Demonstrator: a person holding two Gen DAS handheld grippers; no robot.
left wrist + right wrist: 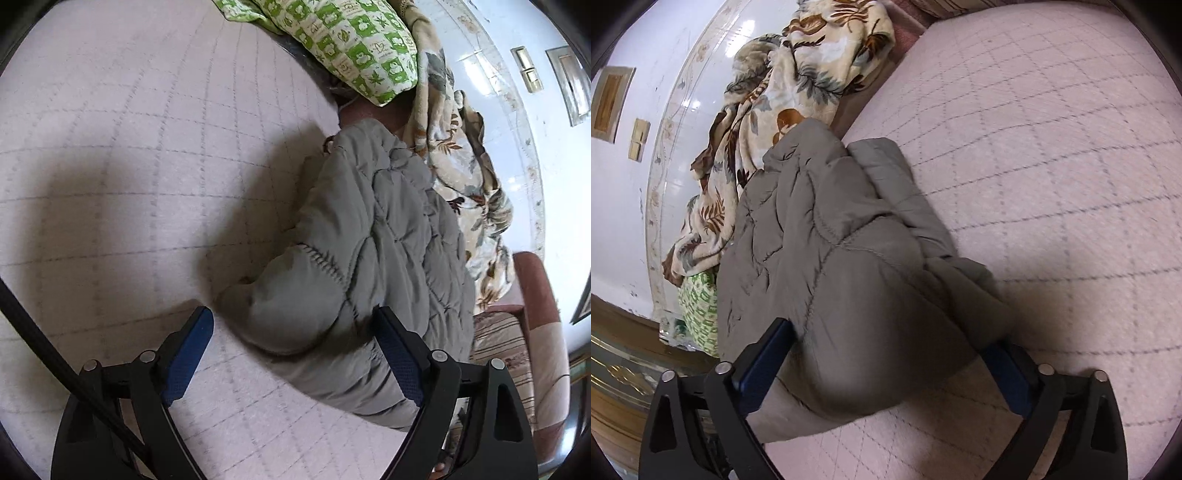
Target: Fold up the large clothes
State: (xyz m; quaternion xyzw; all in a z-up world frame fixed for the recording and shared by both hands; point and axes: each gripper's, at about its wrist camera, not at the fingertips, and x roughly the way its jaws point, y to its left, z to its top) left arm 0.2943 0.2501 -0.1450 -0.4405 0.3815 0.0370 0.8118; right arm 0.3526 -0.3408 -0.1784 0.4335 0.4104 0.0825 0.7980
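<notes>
Left wrist view: left gripper at frame bottom, jaws apart, nothing pinched; jacket edge lies btwn them, centre-right on pink bedcover.
Right wrist view: right gripper jaws wide, folded bulk btwn them, pads not seen pressing.
Step tip: prob. flatten fold evenly, both sides, w/o dragging.
Far: floral blanket upper left, green pillow top.

place: home bedroom | cues: quilted pink bedspread, floral blanket, green-patterned pillow
</notes>
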